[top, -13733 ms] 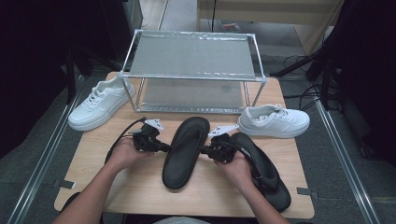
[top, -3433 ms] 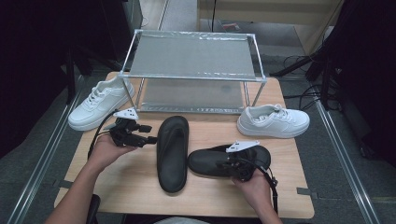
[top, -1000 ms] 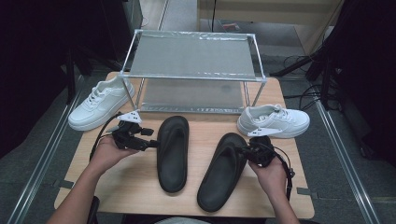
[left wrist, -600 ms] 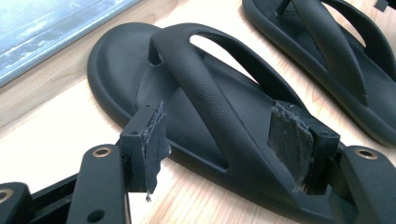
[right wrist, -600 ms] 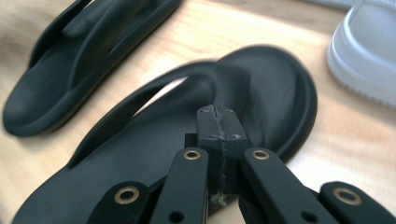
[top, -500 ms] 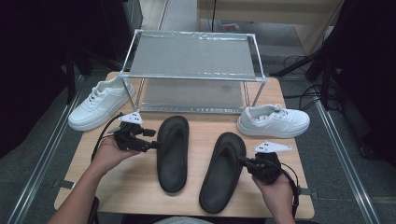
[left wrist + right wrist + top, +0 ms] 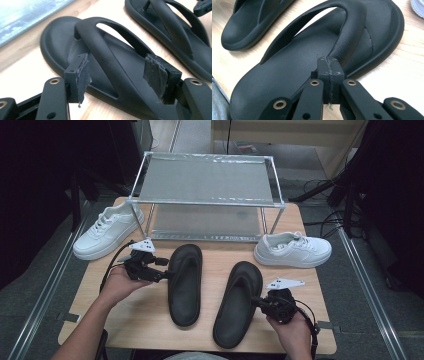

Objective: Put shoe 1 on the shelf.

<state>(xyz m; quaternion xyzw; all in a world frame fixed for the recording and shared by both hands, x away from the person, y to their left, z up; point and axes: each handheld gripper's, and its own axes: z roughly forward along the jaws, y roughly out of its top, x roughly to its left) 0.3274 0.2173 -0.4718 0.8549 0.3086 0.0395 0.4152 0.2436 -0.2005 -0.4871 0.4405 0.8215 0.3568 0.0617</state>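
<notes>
Two black flip-flops lie side by side on the wooden table (image 7: 150, 320). My left gripper (image 7: 167, 274) (image 7: 117, 77) is open, its pads (image 7: 80, 73) on either side of the left flip-flop's (image 7: 185, 285) (image 7: 105, 57) strap without pressing it. My right gripper (image 7: 256, 301) (image 7: 328, 72) is shut, pads pressed together with nothing visible between them. Its tips rest at the right-hand edge of the right flip-flop (image 7: 239, 302) (image 7: 299, 65), just below where the strap meets the sole.
A metal-framed two-level rack (image 7: 205, 202) stands at the back of the table. One white sneaker (image 7: 107, 230) sits to its left, and another white sneaker (image 7: 292, 249) lies front right of it, close to the right flip-flop's toe. Bare wood shows along the table's front edge.
My right gripper has slid back toward the person along the right flip-flop's outer side, then in against its edge. The flip-flop has straightened slightly. The left gripper has barely moved.
</notes>
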